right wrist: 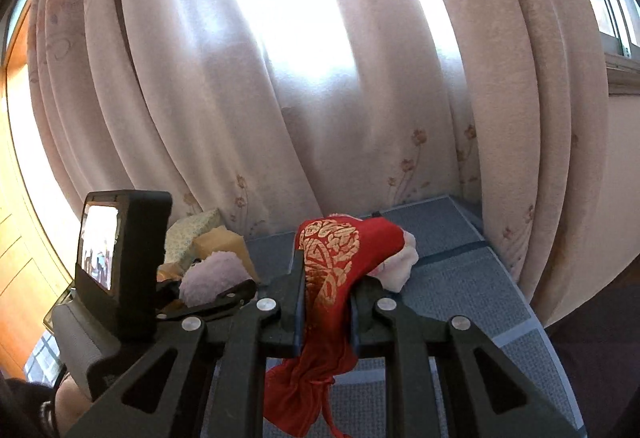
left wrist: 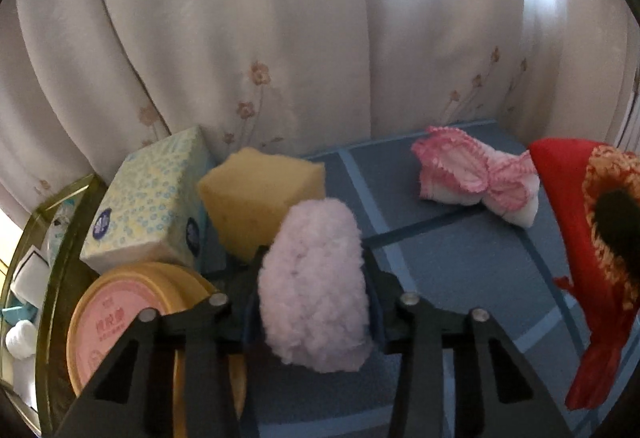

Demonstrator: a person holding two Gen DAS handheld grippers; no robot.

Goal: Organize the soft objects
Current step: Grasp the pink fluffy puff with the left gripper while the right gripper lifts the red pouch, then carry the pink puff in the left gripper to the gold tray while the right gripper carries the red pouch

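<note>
My left gripper [left wrist: 314, 270] is shut on a fluffy lilac plush piece [left wrist: 314, 294] and holds it above the blue mat [left wrist: 448, 262]. The plush also shows in the right wrist view [right wrist: 214, 274]. My right gripper [right wrist: 326, 278] is shut on a red cloth with gold print [right wrist: 334, 262]; its tail hangs down between the jaws. The red cloth shows at the right edge of the left wrist view [left wrist: 580, 238]. A pink-and-white frilly cloth [left wrist: 476, 177] lies on the mat at the back right. A yellow sponge [left wrist: 260, 193] sits just behind the plush.
A tissue pack [left wrist: 152, 201] and a round pink-lidded tin [left wrist: 120, 322] stand at the left, beside a glass-edged tray [left wrist: 52, 278] of small items. A floral curtain [left wrist: 300, 37] hangs behind the mat. The left gripper's body with its screen [right wrist: 120, 258] is left of my right gripper.
</note>
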